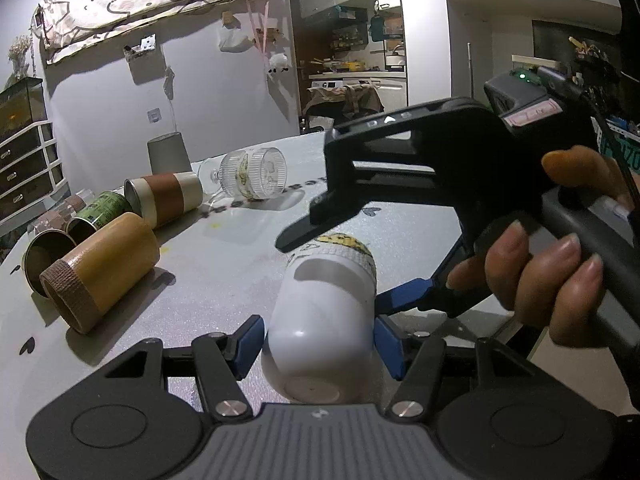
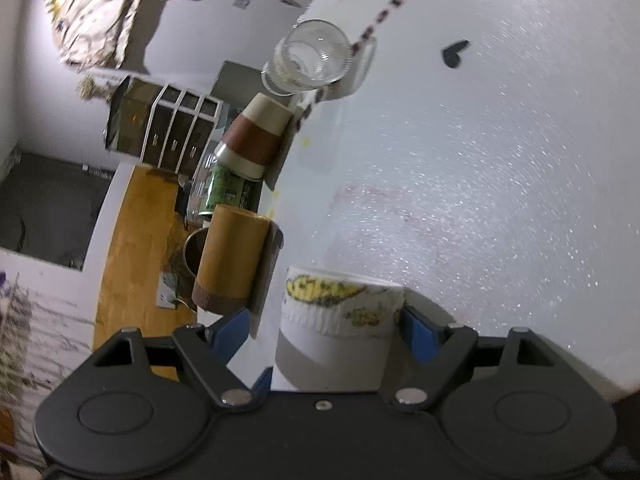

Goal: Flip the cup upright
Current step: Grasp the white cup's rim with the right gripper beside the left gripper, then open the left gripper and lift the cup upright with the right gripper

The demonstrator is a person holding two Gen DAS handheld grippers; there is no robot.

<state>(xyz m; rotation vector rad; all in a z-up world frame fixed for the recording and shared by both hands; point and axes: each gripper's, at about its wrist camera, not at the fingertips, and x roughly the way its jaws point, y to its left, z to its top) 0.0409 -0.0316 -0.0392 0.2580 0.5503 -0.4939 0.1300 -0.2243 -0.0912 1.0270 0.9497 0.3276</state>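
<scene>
A white cup (image 1: 324, 312) with a yellow-patterned band near its rim lies on its side on the white table (image 1: 224, 256), base toward the left wrist camera. My left gripper (image 1: 318, 342) has its blue pads (image 1: 250, 340) on both sides of the cup's base end, touching or nearly so. My right gripper (image 1: 340, 268) reaches in from the right, one finger above the cup's rim end and one below. In the right wrist view the cup (image 2: 340, 320) sits between that gripper's (image 2: 324, 330) pads (image 2: 418, 332); the left pad stands apart.
Several other cups lie on their sides at the left: a wooden cup (image 1: 100, 272), a brown-and-cream cup (image 1: 168, 198), a green can (image 1: 98, 212), and a ribbed glass goblet (image 1: 252, 174). A grey cup (image 1: 168, 154) stands inverted at the back. The table edge runs near right.
</scene>
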